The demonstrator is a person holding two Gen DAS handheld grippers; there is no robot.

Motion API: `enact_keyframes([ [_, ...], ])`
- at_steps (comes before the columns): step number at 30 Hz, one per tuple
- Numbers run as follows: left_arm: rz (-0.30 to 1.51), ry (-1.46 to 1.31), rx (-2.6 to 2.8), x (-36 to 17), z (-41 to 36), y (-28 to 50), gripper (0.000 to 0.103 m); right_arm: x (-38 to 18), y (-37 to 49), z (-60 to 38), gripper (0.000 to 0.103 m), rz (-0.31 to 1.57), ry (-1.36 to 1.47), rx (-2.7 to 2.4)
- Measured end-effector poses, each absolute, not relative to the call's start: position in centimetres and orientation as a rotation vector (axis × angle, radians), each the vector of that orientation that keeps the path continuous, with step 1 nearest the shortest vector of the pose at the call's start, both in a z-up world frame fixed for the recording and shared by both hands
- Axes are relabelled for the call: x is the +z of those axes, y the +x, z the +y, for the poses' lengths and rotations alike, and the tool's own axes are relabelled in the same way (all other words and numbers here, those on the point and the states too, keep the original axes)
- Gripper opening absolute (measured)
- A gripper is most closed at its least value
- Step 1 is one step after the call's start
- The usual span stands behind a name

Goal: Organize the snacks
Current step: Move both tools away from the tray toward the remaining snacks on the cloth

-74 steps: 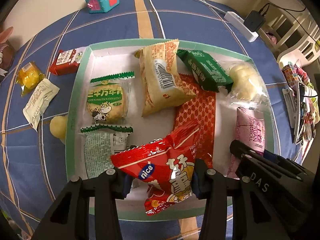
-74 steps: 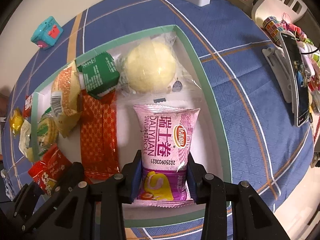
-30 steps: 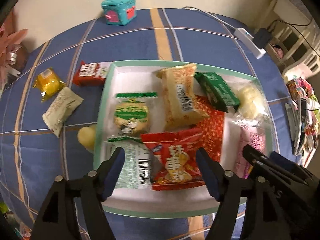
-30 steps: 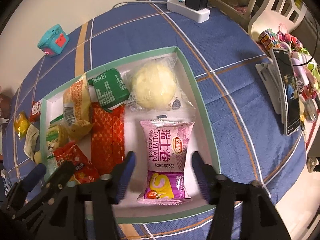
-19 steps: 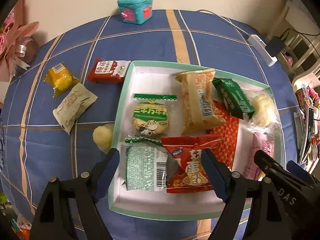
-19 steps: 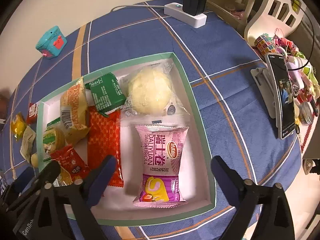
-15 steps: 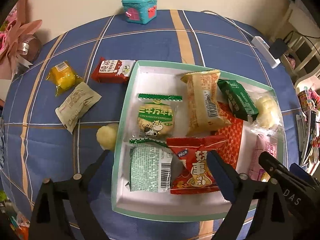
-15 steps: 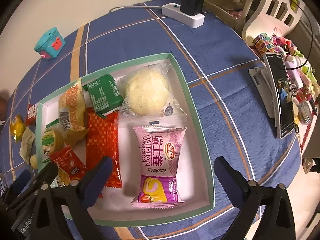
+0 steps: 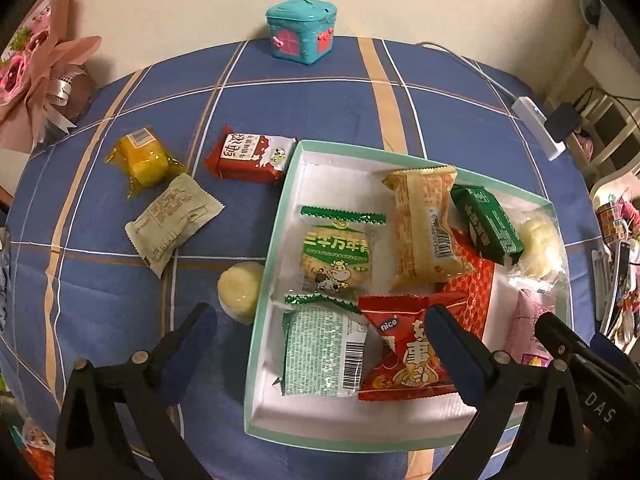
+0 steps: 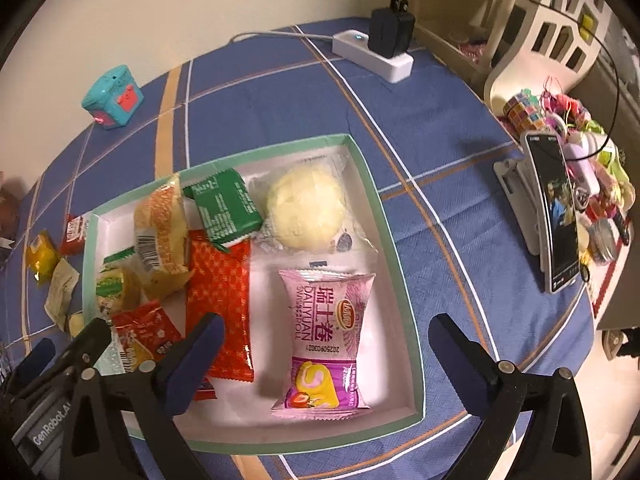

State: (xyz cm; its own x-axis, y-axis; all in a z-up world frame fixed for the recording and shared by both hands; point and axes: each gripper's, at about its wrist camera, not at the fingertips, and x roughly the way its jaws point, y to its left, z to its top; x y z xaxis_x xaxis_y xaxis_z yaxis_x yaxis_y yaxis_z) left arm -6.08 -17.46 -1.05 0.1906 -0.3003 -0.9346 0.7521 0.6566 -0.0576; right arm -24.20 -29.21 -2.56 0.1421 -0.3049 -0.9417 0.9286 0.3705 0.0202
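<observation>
Left wrist view: the left gripper (image 9: 320, 340) is hovering with jaws opening wide, nothing pinched; the red bag (image 9: 408, 352) and green-white pack (image 9: 324, 352) are lying beneath the gap in the tray (image 9: 276, 240). Four snacks are waiting on the cloth (image 9: 340, 92) at nine to eleven o'clock of the tray: yellow cake (image 9: 144, 158), white sachet (image 9: 172, 222), pale bun (image 9: 240, 286), red wafer (image 9: 250, 156). Right wrist view: the right gripper (image 10: 324, 356) is hanging with fingers fully spread and empty, over the pink roll (image 10: 326, 336). Judged next: approaching the bun, nearest, straddling it squarely and closing gently to avoid crushing.
</observation>
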Motion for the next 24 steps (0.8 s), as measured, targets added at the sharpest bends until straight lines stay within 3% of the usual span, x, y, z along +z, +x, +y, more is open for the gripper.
enact_keyframes([
  [14,1.12,0.346,-0.744,1.0,-13.6,-2.1,0.103,-1.6,-20.9,-26.9,0.103,1.096,0.643,-0.955],
  [24,1.234,0.251,-0.603,-0.3,-8.8,4.1,0.103,-0.9,-16.9,-24.2,0.103,1.074,0.619,-0.869],
])
